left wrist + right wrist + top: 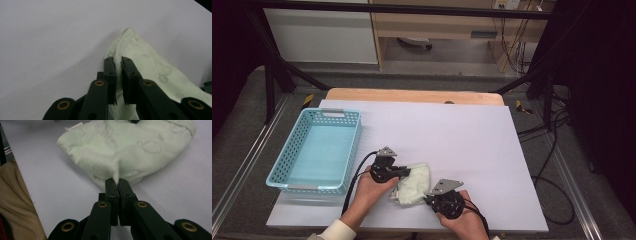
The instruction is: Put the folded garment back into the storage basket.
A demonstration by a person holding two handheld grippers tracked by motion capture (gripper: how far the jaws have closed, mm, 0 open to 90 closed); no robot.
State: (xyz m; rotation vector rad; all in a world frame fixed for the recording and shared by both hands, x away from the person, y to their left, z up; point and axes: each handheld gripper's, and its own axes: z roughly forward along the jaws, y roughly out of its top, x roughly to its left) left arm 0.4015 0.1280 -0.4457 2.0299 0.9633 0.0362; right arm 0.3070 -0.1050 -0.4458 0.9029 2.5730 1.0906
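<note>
Between both tongs, pale green patterned cloth (414,183) lies crumpled, pinched.

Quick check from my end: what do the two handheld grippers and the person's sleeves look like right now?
Both the left gripper and right gripper are black with brass-ringed pivots, each topped by a grey three-cornered plate and trailing a black cable. The sleeve is cream-coloured.

A lab: black metal frame (272,75), loose cables (557,150), white-topped table (462,135).

Dim, even overhead light — soft shadows, dark edges, slightly blurred close-ups.
</note>
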